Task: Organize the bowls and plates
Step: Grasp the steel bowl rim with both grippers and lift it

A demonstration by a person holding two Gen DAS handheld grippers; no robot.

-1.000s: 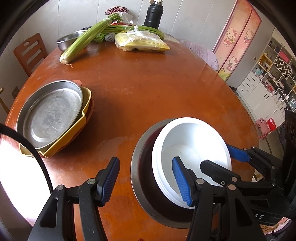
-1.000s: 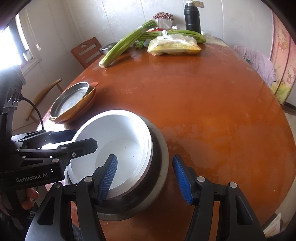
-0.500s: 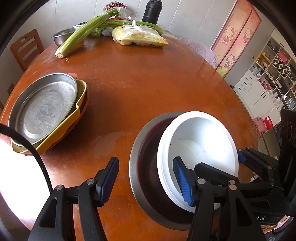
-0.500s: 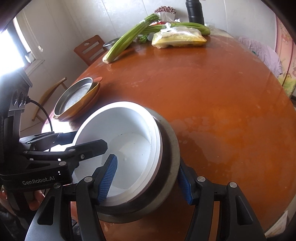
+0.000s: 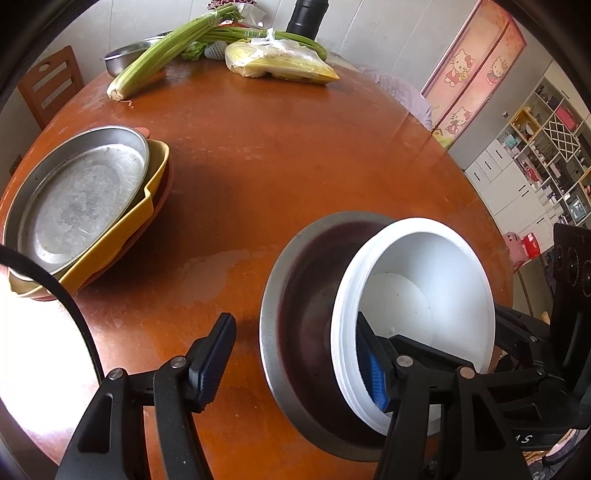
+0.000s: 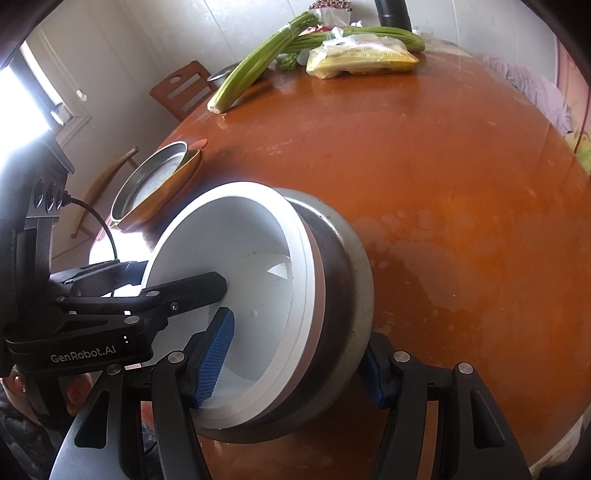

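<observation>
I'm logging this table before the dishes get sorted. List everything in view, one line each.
white round plastic bowls: a nested stack, count unclear, white, tilted inside the steel bowl, table's near edge
large round stainless steel bowl: one, silver, near edge, tilted
shallow round metal pan: one, grey, top of left stack
yellow dish: one, yellow, under the pan
reddish plate: one, stack's bottom
celery bunches: two or more, green, far side
bagged corn: one clear bag, yellow, far side
black flask: one, far edge
round wooden table: one, orange-brown
wooden chair: one, far left
left gripper: black, blue pads, astride both bowls' near-left rim
right gripper: same colours, clamping the bowls' rims
</observation>
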